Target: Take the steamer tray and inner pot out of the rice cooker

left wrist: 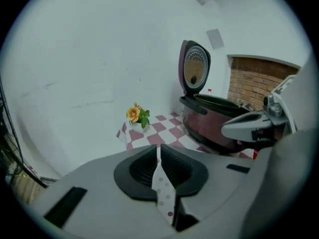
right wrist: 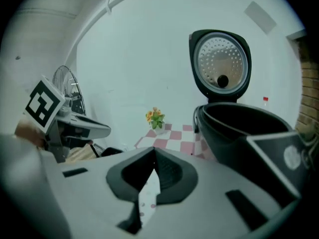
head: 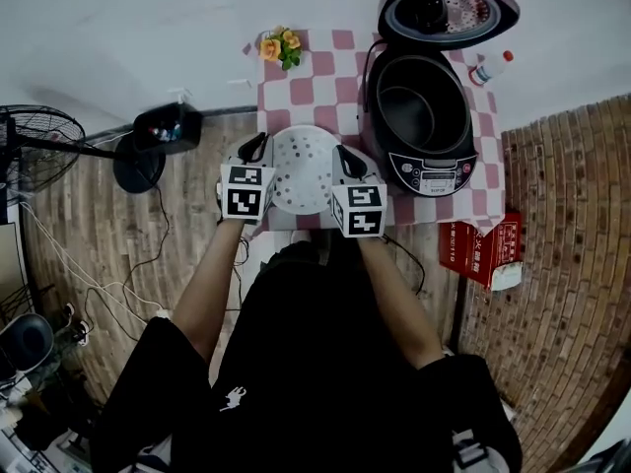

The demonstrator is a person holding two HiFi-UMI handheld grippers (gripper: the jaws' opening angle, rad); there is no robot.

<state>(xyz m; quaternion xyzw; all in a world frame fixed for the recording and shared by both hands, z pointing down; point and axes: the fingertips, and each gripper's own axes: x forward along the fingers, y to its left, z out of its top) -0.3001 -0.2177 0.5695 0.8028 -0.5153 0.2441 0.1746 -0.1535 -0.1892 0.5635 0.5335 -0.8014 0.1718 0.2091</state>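
Note:
The white perforated steamer tray hangs level over the near edge of the checked table, left of the open rice cooker. My left gripper is shut on the tray's left rim and my right gripper on its right rim. In the left gripper view a thin strip of dotted tray is pinched between the dark pads. The right gripper view shows the same strip between its pads. The dark inner pot sits inside the cooker, whose lid stands up.
A small pot of yellow flowers stands at the table's far left corner. A white bottle lies right of the cooker. A red box sits at the table's right front. On the floor to the left are a fan, a black device and cables.

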